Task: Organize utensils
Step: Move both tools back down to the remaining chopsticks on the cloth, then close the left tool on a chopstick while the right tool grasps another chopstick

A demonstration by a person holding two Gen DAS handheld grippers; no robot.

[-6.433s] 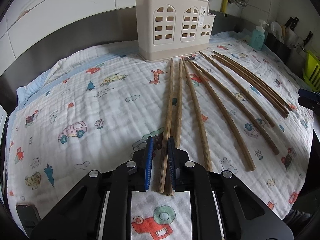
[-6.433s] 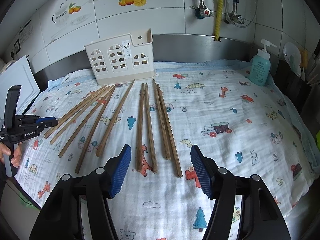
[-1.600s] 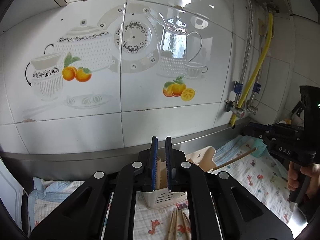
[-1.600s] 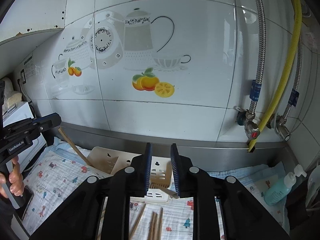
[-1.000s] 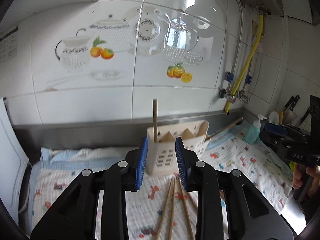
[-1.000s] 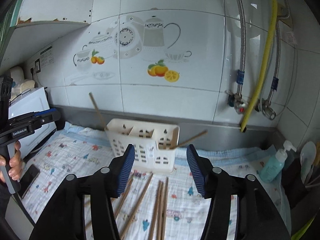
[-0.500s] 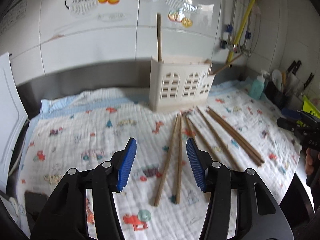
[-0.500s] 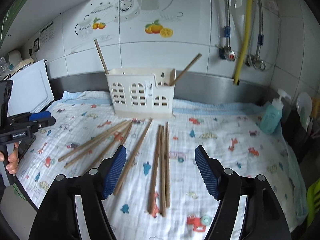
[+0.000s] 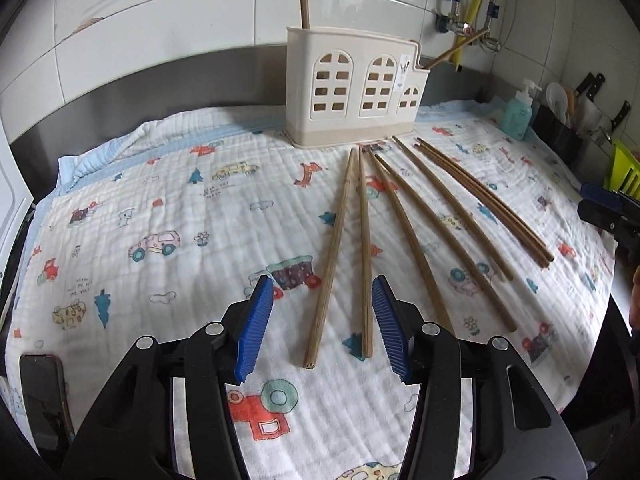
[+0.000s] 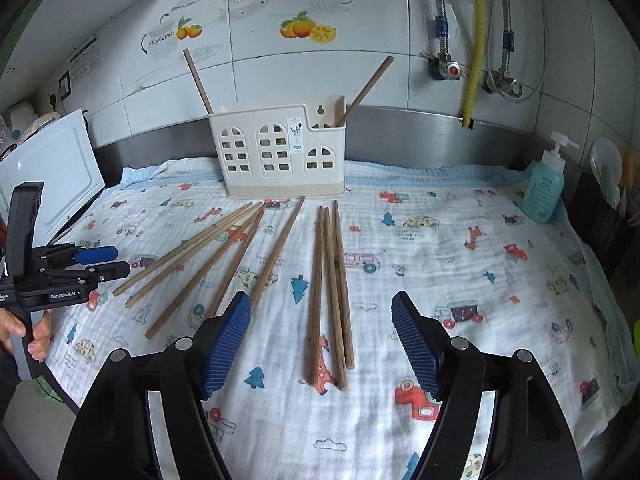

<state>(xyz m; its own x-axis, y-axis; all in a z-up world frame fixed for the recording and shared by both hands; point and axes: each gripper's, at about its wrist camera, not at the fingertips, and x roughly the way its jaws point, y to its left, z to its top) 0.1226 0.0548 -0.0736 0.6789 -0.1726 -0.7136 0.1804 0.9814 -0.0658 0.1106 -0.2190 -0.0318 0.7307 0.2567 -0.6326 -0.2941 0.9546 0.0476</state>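
Both grippers hover over a cartoon-print cloth point(image 10: 460, 240), jaws apart and holding nothing. The left gripper point(image 9: 322, 320), whose jaws have just narrowed slightly, straddles the near ends of two chopsticks point(image 9: 348, 248); the right gripper point(image 10: 320, 338) frames a tight bundle of three point(image 10: 330, 280). To lift cleanly, each should likely settle lower, single out one stick and pinch near its end so it hangs straight for the drop. Beyond, the cream utensil holder point(image 10: 280, 152) stands against the wall with one chopstick upright at its left end point(image 10: 198, 80) and one leaning from its right point(image 10: 366, 88).
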